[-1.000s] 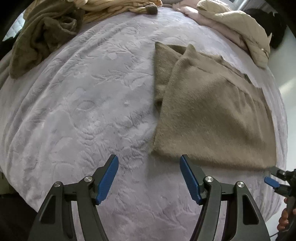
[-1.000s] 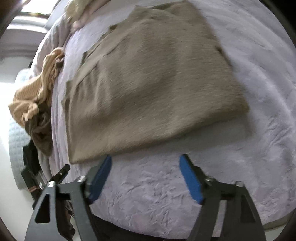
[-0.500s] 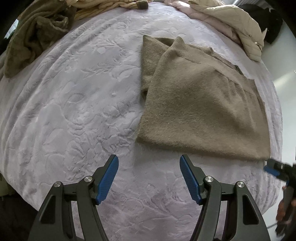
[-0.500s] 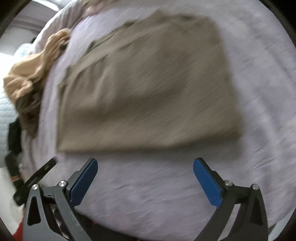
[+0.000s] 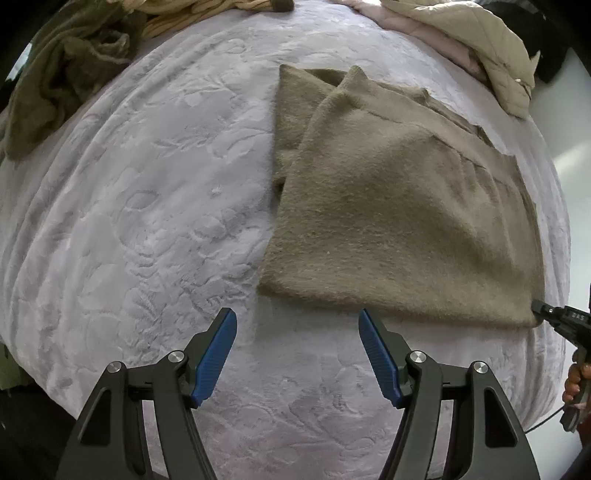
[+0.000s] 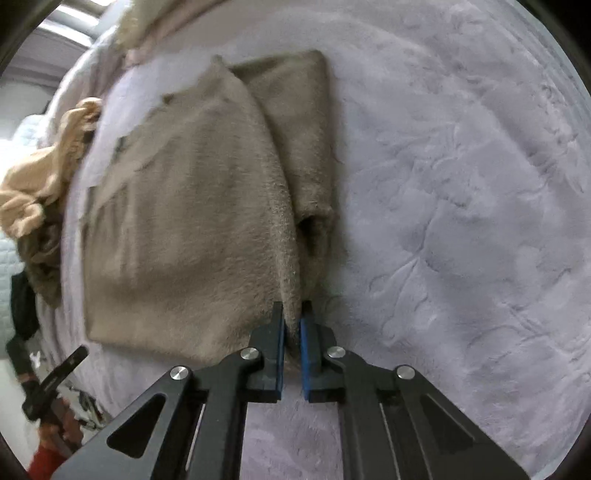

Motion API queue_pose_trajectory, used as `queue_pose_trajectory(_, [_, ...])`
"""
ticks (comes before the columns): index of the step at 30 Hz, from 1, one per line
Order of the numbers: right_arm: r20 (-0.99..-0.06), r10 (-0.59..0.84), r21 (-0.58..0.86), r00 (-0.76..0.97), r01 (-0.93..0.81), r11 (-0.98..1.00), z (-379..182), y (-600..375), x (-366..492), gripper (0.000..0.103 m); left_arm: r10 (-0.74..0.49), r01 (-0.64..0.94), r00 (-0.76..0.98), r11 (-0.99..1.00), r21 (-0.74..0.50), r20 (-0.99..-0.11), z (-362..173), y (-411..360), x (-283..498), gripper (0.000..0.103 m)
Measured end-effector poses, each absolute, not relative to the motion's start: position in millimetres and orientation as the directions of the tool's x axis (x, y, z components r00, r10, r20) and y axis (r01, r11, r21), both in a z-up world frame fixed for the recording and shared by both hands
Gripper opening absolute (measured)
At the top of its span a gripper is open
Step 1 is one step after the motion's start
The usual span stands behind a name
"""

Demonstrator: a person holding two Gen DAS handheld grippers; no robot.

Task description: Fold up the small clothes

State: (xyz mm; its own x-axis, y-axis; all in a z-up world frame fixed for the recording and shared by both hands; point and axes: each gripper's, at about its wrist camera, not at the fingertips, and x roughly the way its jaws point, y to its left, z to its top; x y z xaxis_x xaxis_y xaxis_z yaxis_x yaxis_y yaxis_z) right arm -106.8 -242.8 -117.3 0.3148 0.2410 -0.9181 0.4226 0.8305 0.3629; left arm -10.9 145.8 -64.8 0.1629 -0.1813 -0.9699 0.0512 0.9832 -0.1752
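Observation:
A tan fuzzy sweater (image 5: pixel 399 221) lies folded flat on the lilac embossed bedspread (image 5: pixel 147 221), one folded-in part showing along its far left side. My left gripper (image 5: pixel 295 321) hangs open just short of the sweater's near left corner, with nothing between its blue pads. At the near right corner, my right gripper (image 5: pixel 543 312) pinches the hem. In the right wrist view the right gripper (image 6: pixel 291 317) is shut on that edge of the sweater (image 6: pixel 192 221), whose fabric rises slightly between the pads.
An olive garment (image 5: pixel 62 74) and a cream knit (image 5: pixel 207 7) lie at the bed's far left. A beige padded jacket (image 5: pixel 480 40) lies at the far right. An orange-tan garment (image 6: pixel 44 177) is bunched beyond the sweater. A hand (image 5: pixel 574 380) holds the right gripper's handle.
My right gripper, open half a second ago, has swung to the sweater's corner and shut on its edge. The left gripper has drifted slightly and stays open.

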Motion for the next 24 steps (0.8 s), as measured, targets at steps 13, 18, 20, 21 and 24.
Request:
queue_pose_trajectory(13, [-0.862, 0.316, 0.479, 0.397, 0.431, 0.765, -107.6, -258.8, -122.9, 0.012, -0.155, 0.072, 0.14, 0.987, -0.146, -0.978, -69.0, 134.2, -5.7, 0.07])
queue_pose_trajectory(18, [-0.856, 0.343, 0.49, 0.387, 0.395, 0.777, -114.8, -267.2, -96.5, 0.041, -0.154, 0.088, 0.136, 0.986, -0.143, -0.979, -65.6, 129.9, -3.2, 0.07])
queue_pose_trajectory(20, [-0.834, 0.394, 0.532, 0.386, 0.37, 0.762, -117.8, -266.7, -92.4, 0.023, -0.148, 0.094, 0.14, 0.986, -0.136, -0.979, -63.4, 125.7, -1.9, 0.07])
queue_pose_trajectory(21, [-0.824, 0.424, 0.551, 0.377, 0.353, 0.756, -117.7, -265.3, -91.3, 0.006, -0.148, 0.096, 0.142, 0.986, -0.135, -0.979, -62.3, 123.6, -1.2, 0.07])
queue_pose_trajectory(24, [-0.814, 0.455, 0.56, 0.361, 0.282, 0.779, -108.7, -256.7, -99.4, 0.005, -0.153, 0.107, 0.146, 0.985, -0.138, -0.977, -58.9, 120.1, -0.7, 0.07])
